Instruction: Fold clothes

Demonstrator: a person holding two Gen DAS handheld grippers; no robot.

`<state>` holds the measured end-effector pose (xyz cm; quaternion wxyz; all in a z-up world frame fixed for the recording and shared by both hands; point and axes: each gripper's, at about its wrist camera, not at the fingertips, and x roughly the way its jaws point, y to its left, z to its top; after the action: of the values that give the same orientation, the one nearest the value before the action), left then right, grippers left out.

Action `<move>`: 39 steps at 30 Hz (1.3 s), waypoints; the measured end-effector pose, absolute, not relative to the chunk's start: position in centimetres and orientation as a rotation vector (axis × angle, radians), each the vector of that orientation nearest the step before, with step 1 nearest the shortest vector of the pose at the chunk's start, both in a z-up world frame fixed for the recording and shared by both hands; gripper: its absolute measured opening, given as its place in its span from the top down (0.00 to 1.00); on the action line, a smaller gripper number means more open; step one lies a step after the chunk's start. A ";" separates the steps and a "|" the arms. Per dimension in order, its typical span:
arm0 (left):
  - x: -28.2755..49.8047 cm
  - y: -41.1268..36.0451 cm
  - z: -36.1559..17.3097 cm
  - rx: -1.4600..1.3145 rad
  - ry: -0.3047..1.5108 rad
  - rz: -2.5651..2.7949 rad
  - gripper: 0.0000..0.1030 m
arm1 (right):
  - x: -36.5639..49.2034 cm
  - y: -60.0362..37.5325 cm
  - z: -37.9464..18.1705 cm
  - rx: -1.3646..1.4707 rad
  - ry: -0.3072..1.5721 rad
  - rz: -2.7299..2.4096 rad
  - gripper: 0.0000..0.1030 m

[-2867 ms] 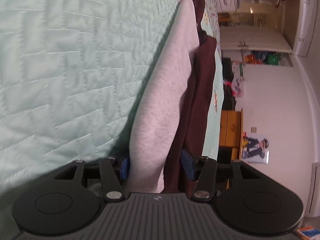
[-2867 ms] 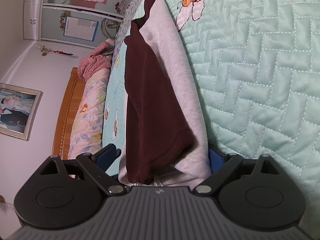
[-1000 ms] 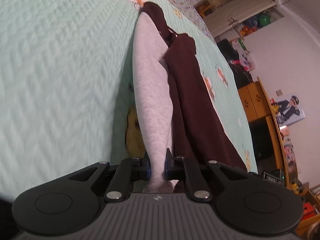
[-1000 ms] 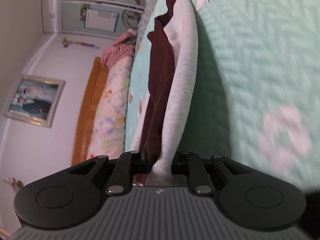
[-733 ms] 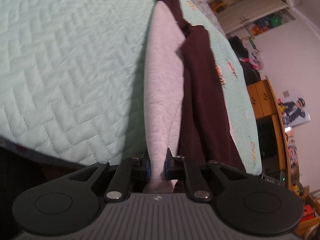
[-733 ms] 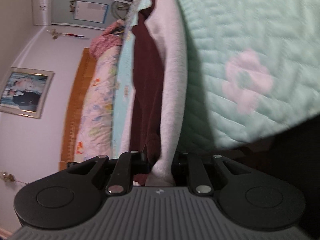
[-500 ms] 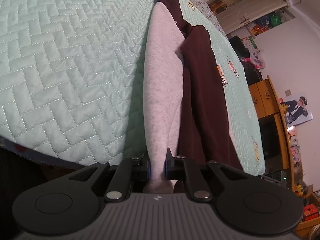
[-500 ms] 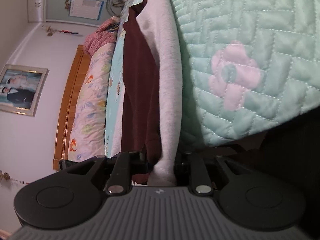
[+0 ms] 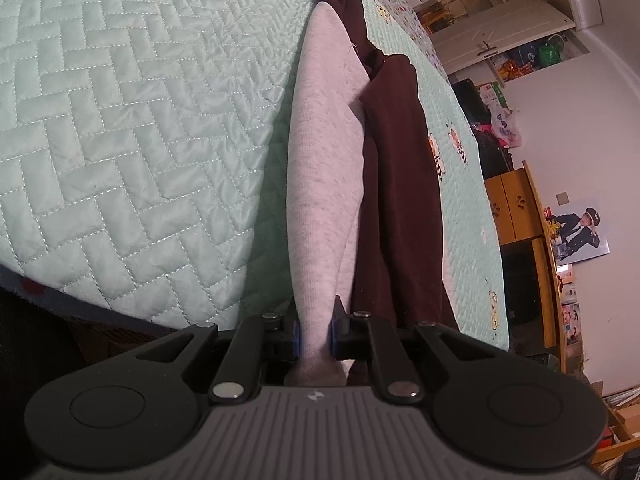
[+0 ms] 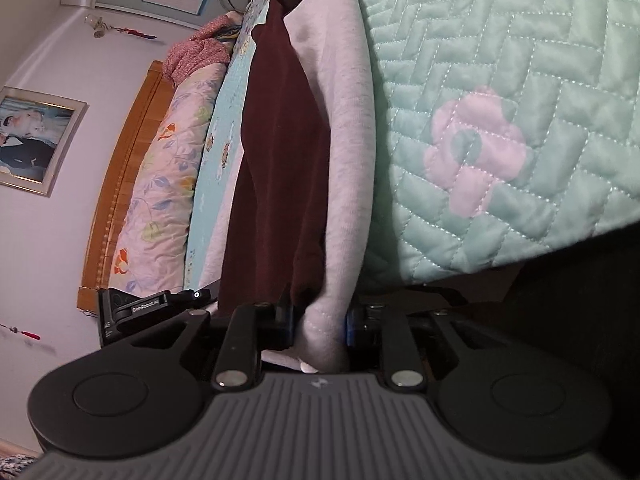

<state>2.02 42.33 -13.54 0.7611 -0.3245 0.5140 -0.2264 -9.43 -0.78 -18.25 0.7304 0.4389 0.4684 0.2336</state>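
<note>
A garment with a light grey body [image 9: 320, 152] and dark maroon sleeves [image 9: 400, 168] lies stretched along the mint quilted bedspread [image 9: 120, 128]. My left gripper [image 9: 314, 334] is shut on the grey hem at the bed's near edge. In the right wrist view the same grey fabric [image 10: 348, 112] and maroon part [image 10: 276, 152] run away from me. There my right gripper [image 10: 320, 328] is shut on the other grey corner, just past the quilt's edge [image 10: 480, 256].
A wooden headboard [image 10: 120, 176] and floral pillows [image 10: 168, 160] sit left of the garment in the right wrist view. Another black device [image 10: 136, 308] lies near the right gripper. Wooden cabinets [image 9: 516, 208] and clutter stand beyond the bed's far side.
Both grippers went from open around the garment's ends to shut on the grey fabric. They pulled it toward the bed's near edge, which now shows in both views.
</note>
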 end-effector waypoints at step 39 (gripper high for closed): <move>0.6 44.7 -15.1 -0.791 1.190 -0.488 0.85 | 11.9 4.0 -14.6 0.871 0.989 0.565 0.94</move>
<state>0.57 44.66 -15.05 0.7283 -0.3588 0.5402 -0.2214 11.92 3.99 -14.59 0.7539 0.3991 0.4530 0.2591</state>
